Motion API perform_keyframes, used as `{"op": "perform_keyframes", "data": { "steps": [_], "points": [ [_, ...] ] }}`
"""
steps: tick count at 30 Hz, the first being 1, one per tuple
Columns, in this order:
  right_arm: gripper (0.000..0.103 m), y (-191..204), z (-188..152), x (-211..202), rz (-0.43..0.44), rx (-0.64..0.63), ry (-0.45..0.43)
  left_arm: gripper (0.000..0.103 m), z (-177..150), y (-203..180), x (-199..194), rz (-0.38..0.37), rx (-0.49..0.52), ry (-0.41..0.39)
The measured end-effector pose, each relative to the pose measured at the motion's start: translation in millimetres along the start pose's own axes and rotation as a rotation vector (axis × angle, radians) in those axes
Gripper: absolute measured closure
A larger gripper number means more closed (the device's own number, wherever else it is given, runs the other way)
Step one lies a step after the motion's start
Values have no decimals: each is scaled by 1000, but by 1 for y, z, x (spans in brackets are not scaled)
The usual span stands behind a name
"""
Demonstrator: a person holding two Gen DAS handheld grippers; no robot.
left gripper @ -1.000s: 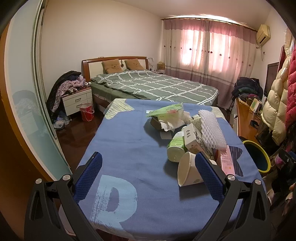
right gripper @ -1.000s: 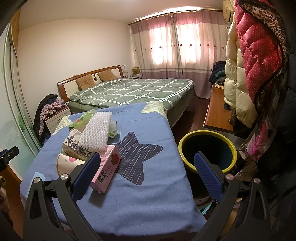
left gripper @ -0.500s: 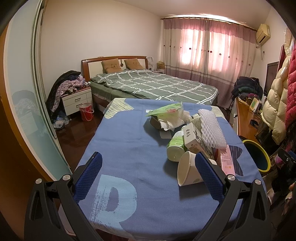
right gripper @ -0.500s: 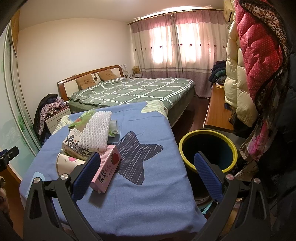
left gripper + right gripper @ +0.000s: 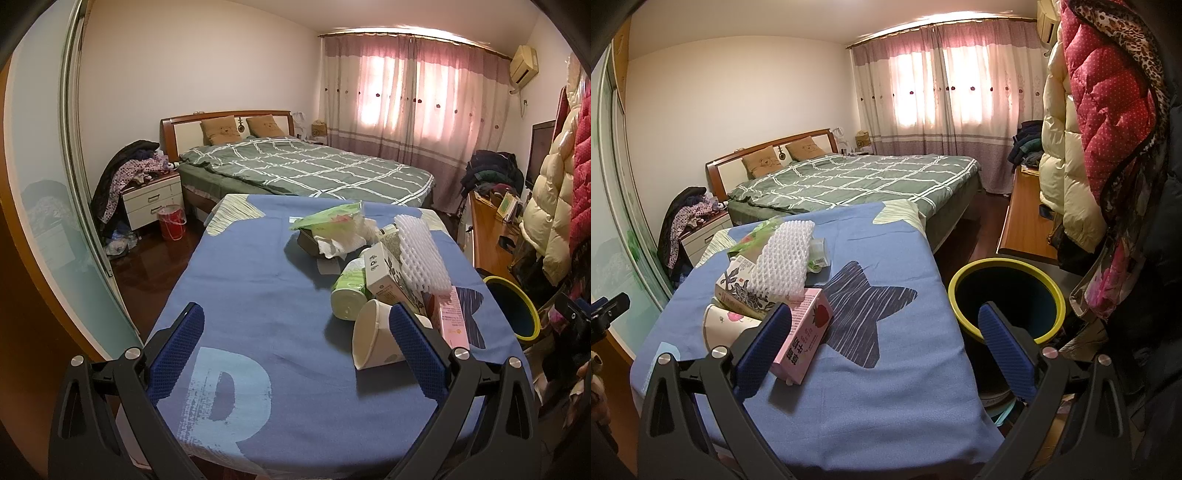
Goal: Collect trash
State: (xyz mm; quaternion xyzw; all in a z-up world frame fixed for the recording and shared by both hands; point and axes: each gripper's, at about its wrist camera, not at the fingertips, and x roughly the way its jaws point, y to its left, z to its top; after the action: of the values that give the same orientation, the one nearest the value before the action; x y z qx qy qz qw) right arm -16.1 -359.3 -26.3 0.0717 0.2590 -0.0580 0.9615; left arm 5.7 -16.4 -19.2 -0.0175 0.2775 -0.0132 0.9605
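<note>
A pile of trash lies on the blue-covered table: a white paper cup on its side, a pink carton, a patterned box, white foam netting, a green-labelled bottle, crumpled tissue and a green wrapper. My left gripper is open near the table's front edge, its right finger just in front of the cup. My right gripper is open too, with the pink carton beside its left finger. The yellow-rimmed bin stands right of the table.
A bed with a green checked quilt lies behind the table. A nightstand with clothes and a red bucket are at the left. Hanging jackets and a wooden desk crowd the right side. A glass sliding door runs along the left.
</note>
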Motion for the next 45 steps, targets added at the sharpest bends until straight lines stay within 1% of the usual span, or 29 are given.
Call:
{"op": "perform_keyframes", "data": {
  "steps": [9,13,18,24,27,32,37,42,43,44,45],
  "points": [
    [6,2,-2,3,5,2,6,4,-1,-1,1,0,2,1],
    [6,9,-1,14,26,1,3,4,-1,-1,4,-3,3,6],
    [6,27,9,40,78,-1,21,4,1,-2,14,4,6,13],
    [6,61,25,80,139,-27,59,4,9,6,31,13,-10,22],
    [6,78,31,101,173,-34,85,4,12,8,37,13,-11,23],
    [6,103,43,140,190,-50,140,4,15,10,44,1,-9,32],
    [6,119,51,185,190,-49,239,4,19,6,58,-13,-4,50],
    [7,123,53,214,164,-49,315,4,18,4,68,-22,-4,66],
    [9,124,53,218,168,-44,326,4,18,4,69,-24,-3,68],
    [18,124,52,220,172,-41,336,4,18,4,71,-25,-3,71],
    [25,125,51,222,179,-40,349,4,16,4,72,-25,-3,71]
  ]
}}
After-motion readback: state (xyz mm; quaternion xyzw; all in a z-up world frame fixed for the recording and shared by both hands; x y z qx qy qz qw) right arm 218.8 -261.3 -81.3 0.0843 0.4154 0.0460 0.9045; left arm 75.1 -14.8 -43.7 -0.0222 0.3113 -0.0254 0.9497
